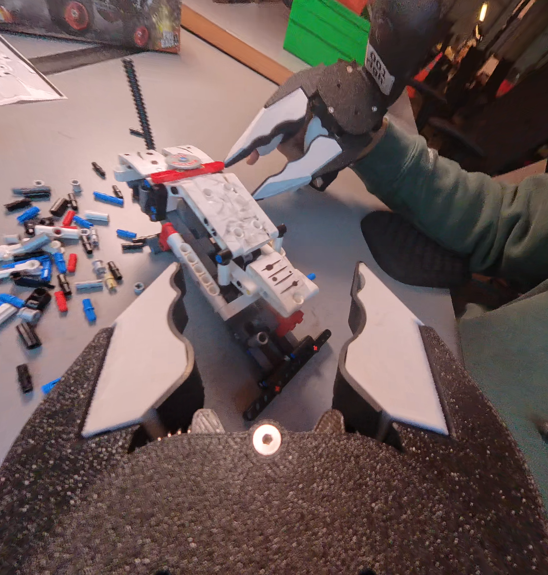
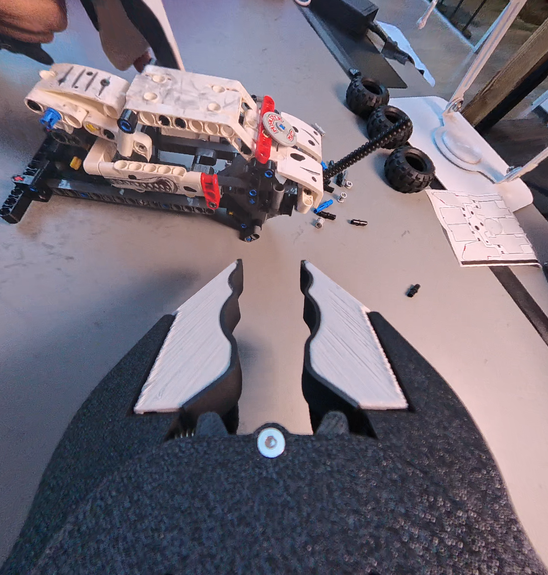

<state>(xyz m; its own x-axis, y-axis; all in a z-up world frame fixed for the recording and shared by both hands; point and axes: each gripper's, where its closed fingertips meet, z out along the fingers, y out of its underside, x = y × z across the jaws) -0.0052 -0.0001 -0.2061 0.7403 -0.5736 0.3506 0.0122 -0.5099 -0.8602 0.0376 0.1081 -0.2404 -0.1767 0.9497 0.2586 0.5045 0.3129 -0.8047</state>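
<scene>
- Left gripper [image 1: 266,273]: wide open, holding nothing; the rear half of the brick-built model car [image 1: 222,236] lies between its spread fingers, with no contact visible
- Right gripper [image 2: 271,263]: open to a moderate gap, empty, hovering above bare surface [image 2: 110,280]; seen from the left wrist view [image 1: 240,179] its upper fingertip sits at, perhaps touching, the end of the red beam [image 1: 187,172] across the model's far end
- Model car: white panels on a black frame, no wheels fitted, resting on the surface; its long axis runs away from the left gripper and crosswise to the right one, which faces its side from a short way off
- The left gripper is the nearer to the car's body; the right is nearer to the hood end with the grey round disc [image 2: 280,129]
- Left wrist view only: scatter of small loose pieces [image 1: 48,249], blue, red, black and grey, left of the car; printed box [image 1: 85,21]; green bin [image 1: 322,31]; a person's green sleeve [image 1: 453,202]
- Right wrist view only: three black knobby tyres [image 2: 391,124] beyond the hood, a paper sheet [image 2: 484,230], the car's side with red connector [image 2: 210,189]
- Both views: black ribbed flexible rod [image 1: 140,102] running out from the hood end
</scene>
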